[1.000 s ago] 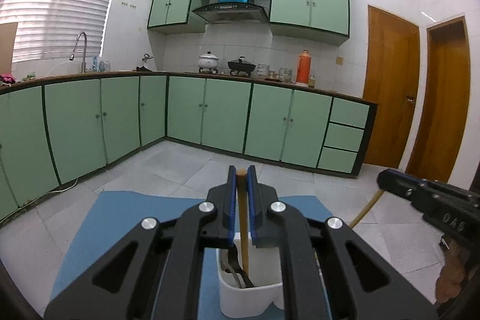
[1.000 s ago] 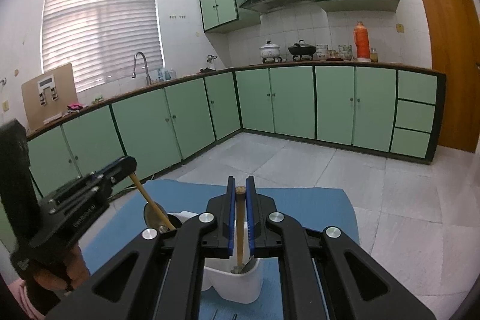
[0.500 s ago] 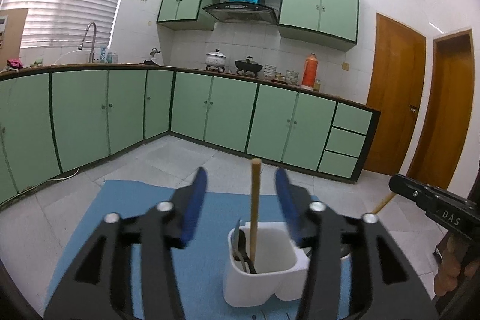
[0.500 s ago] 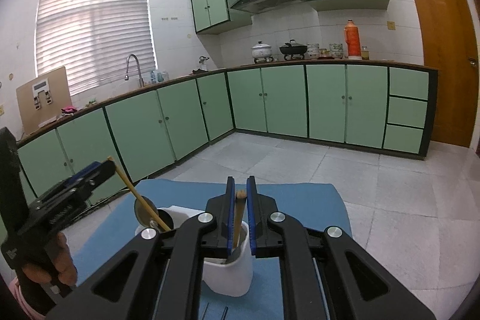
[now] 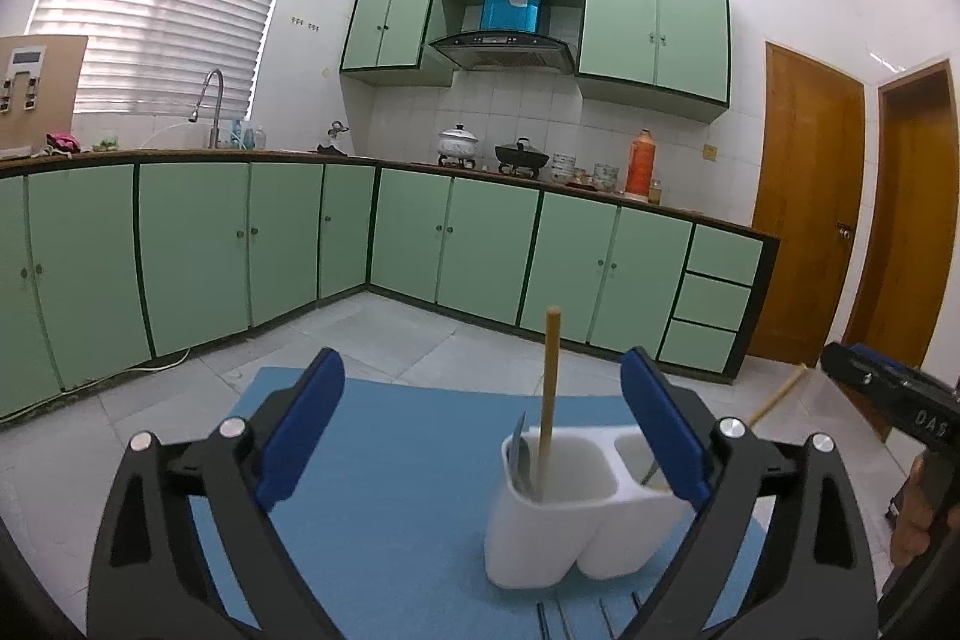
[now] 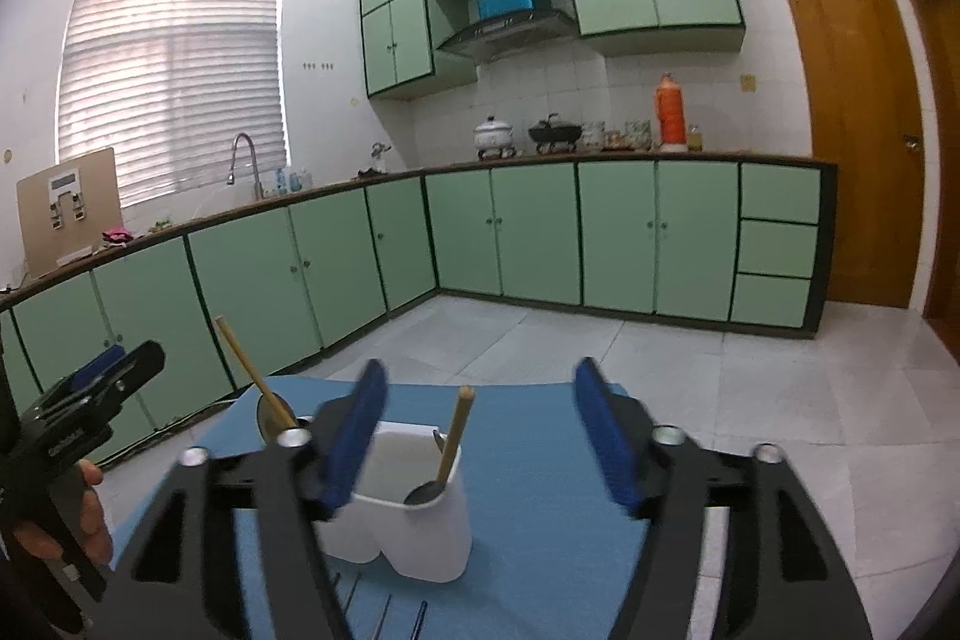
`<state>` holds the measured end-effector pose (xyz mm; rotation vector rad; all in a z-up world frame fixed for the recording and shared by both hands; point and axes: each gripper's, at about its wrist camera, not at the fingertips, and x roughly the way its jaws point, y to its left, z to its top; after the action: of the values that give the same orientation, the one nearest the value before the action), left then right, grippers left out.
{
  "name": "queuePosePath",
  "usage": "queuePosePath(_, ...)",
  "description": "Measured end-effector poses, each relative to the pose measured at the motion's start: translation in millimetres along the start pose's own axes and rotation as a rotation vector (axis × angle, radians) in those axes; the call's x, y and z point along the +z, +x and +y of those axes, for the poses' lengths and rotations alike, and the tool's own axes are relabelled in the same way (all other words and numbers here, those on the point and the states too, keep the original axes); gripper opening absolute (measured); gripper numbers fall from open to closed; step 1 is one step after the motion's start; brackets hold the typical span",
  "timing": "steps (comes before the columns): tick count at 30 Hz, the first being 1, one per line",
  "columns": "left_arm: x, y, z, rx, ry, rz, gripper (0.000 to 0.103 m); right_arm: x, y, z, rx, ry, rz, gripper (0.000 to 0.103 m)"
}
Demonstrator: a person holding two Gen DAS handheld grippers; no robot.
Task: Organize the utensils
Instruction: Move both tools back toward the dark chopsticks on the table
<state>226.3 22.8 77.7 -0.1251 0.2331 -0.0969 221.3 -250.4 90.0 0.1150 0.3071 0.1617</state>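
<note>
A white two-compartment utensil holder (image 5: 576,514) (image 6: 420,520) stands on a blue mat (image 5: 390,466) (image 6: 540,466). One wooden-handled spoon (image 5: 549,388) (image 6: 249,370) stands upright in one compartment. A second wooden-handled spoon (image 6: 455,430) (image 5: 774,403) leans in the other. My left gripper (image 5: 480,430) (image 6: 90,394) is opening, its blue pads wide apart and clear of the first handle. My right gripper (image 6: 480,436) (image 5: 888,400) is opening too, with the second handle free between its pads.
Thin metal utensils (image 5: 570,622) (image 6: 384,610) lie on the mat in front of the holder. A hand (image 6: 90,508) holds the left gripper. Green base cabinets (image 5: 480,250) line the far walls, and a wooden door (image 6: 858,130) is at the right.
Both grippers went from shut on the wooden handles to open, the left first. Both drew back from the holder. The two spoons stay in it.
</note>
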Motion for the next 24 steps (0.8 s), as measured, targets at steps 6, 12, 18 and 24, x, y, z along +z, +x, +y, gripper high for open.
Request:
queuePosePath(6, -21.1, -26.0, -2.8, -0.008, 0.029, 0.028, 0.097, -23.5, -28.8, 5.9, -0.017, -0.005, -0.019, 0.087)
queuePosePath(12, -60.8, -50.2, -4.7, -0.017, 0.069, 0.088, 0.098, -62.9, -54.2, 9.5, -0.066, -0.006, -0.009, 0.094)
queuePosePath(18, -104.9, -77.2, 2.0, -0.013, 0.074, 0.148, 0.098, -112.2, -76.8, 12.6, -0.086, 0.015, 0.031, 0.095)
queuePosePath(24, -143.6, -97.5, 5.6, -0.026, 0.051, 0.201, 0.098, -164.5, -95.4, 24.5, -0.097, 0.009, 0.072, 0.095)
